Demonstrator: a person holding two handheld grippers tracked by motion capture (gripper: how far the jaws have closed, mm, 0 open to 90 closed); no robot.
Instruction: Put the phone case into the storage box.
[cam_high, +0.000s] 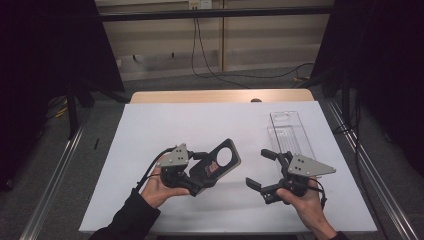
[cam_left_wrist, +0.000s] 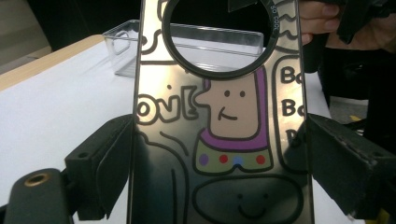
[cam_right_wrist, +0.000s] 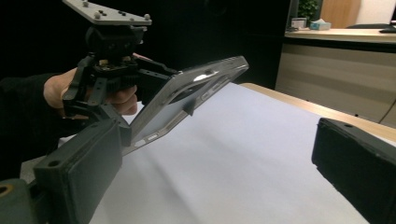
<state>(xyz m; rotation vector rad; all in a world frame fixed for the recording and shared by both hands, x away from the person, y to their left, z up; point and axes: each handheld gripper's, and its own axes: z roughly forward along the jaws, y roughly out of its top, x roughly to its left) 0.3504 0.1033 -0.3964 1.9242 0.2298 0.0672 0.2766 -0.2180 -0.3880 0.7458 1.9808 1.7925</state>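
While L gripper (cam_high: 200, 175) grips phone case (cam_high: 217, 162), clear tray (cam_high: 290, 131) sits w/ nothing inside.

A clear plastic tray (cam_high: 291, 134) lies at the right of my high view on the white sheet (cam_high: 165, 130) covering the bench (cam_high: 220, 95). Black cables (cam_high: 210, 70) trail over the grey floor (cam_high: 60, 165) at the top, below pale wall panels (cam_high: 165, 45).

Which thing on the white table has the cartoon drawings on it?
Look at the white table, then at the left claw near its front edge. Clamped in it is a dark phone case, tilted up off the table. Unlike the clear plastic box lying behind the right claw, it has a big round hole.
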